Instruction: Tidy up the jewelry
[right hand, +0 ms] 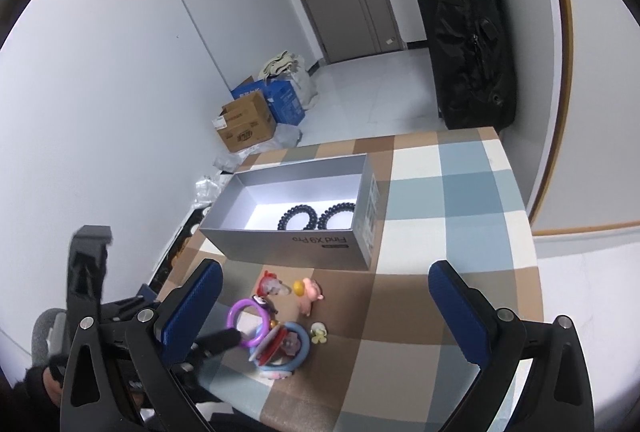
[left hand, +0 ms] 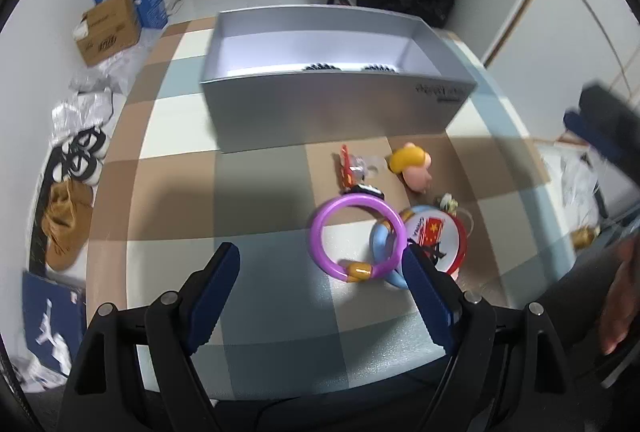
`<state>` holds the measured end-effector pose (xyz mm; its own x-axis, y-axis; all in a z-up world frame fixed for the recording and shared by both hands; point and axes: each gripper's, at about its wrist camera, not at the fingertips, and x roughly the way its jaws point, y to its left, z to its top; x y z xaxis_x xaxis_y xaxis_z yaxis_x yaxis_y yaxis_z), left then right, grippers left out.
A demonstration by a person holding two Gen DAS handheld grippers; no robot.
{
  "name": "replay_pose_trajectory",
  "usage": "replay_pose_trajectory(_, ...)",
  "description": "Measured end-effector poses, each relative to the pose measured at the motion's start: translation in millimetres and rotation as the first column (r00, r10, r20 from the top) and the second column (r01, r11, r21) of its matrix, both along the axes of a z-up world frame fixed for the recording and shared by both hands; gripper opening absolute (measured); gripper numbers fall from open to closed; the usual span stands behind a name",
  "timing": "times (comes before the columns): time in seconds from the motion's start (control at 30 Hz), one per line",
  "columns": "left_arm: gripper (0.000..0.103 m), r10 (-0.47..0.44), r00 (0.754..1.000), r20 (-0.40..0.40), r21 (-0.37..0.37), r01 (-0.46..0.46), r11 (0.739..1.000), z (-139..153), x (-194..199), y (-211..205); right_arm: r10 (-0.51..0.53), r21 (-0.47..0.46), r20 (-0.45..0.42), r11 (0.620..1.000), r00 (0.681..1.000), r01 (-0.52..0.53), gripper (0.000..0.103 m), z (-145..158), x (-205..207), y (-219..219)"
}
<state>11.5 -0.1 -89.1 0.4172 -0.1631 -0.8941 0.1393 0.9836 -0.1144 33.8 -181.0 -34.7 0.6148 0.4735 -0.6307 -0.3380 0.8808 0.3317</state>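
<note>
The grey box [right hand: 320,244] reads "Find X9 Pro" on its near wall, upside down; two dark coil bands [right hand: 316,218] lie inside. Just in front of the box sits the jewelry pile: a purple ring [left hand: 357,234], a blue ring [right hand: 298,350], a red-rimmed badge [left hand: 438,238] with a flag print, and a pink figure [right hand: 310,294]. The left gripper [left hand: 320,296], fingers apart, hangs over the purple ring's near edge, its right finger touching the blue ring. The right gripper [right hand: 324,308], wide open, hovers above the pile.

A checked table [right hand: 472,191] holds a grey box [right hand: 304,244]. Near the box lie a purple ring [right hand: 248,324], pink figure [right hand: 310,292], round badge [left hand: 440,244] and small trinkets.
</note>
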Motion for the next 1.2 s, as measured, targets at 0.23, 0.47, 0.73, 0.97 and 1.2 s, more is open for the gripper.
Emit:
replay_pose_trajectory(0.23,0.08,-0.023,1.0,-0.009,0.044,0.024,0.999,-7.2,4.3,-3.0,0.012,0.0,0.005,1.0,1.0,-0.012,0.103,2.6,-1.2,1.6)
replay_pose_trajectory(0.47,0.072,-0.029,1.0,-0.004,0.063,0.029,0.998,-9.2,5.8,-4.5,0.013,0.006,0.007,1.0,1.0,-0.013,0.103,3.6,-0.3,0.3)
replay_pose_trajectory(0.73,0.05,-0.051,0.999,0.006,0.033,0.051,0.998,-6.7,5.4,-7.3,0.015,0.009,-0.001,1.0,1.0,-0.015,0.103,2.9,0.4,1.0)
replay_pose_trajectory(0.97,0.047,-0.03,1.0,-0.005,-0.044,0.03,0.999,1.2,7.3,0.8,0.03,-0.016,-0.001,0.999,1.0,-0.03,0.103,1.3,-1.6,5.4)
replay_pose_trajectory(1.2,0.047,0.028,0.999,0.016,-0.113,-0.026,0.993,14.3,9.8,14.7,0.025,0.0,-0.055,1.0,0.998,-0.025,0.103,-5.4,-0.6,0.5)
